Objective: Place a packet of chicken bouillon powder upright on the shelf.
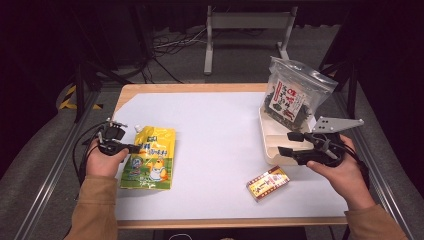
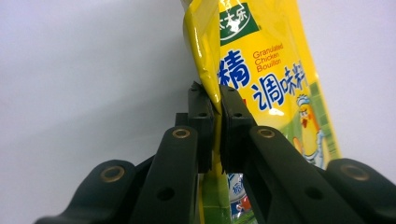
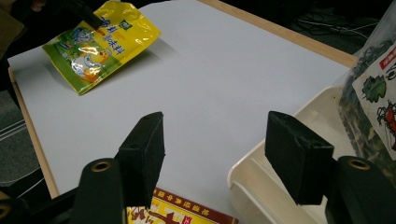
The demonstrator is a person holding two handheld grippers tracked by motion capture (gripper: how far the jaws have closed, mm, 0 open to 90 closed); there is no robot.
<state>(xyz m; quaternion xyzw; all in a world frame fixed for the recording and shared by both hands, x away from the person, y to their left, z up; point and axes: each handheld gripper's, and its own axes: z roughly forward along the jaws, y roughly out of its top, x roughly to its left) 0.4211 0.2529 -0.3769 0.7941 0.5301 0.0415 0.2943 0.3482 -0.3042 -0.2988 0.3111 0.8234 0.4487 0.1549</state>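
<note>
Dark room, grey floor (image 1: pixel 45 145) — metal stand (image 1: pixel 247 22)

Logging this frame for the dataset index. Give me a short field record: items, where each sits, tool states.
surface: white table
yellow chicken bouillon pouch: near left, edge pinched by left tool
left tool: shut on pouch
right tool: open, over tray's near end, holding nothing
white tray: right side
clear seaweed bag: standing in tray's far end
small red-and-yellow box: near edge, front of tray

Yellow-and-green pouch (image 1: pixel 149 158) with blue lettering, red-and-gold small box (image 1: pixel 268 183), clear bag (image 1: pixel 294 95) of seemingly dark green contents, my black jaws, white tabletop (image 1: pixel 215 135), cream tray (image 1: pixel 272 146)
</note>
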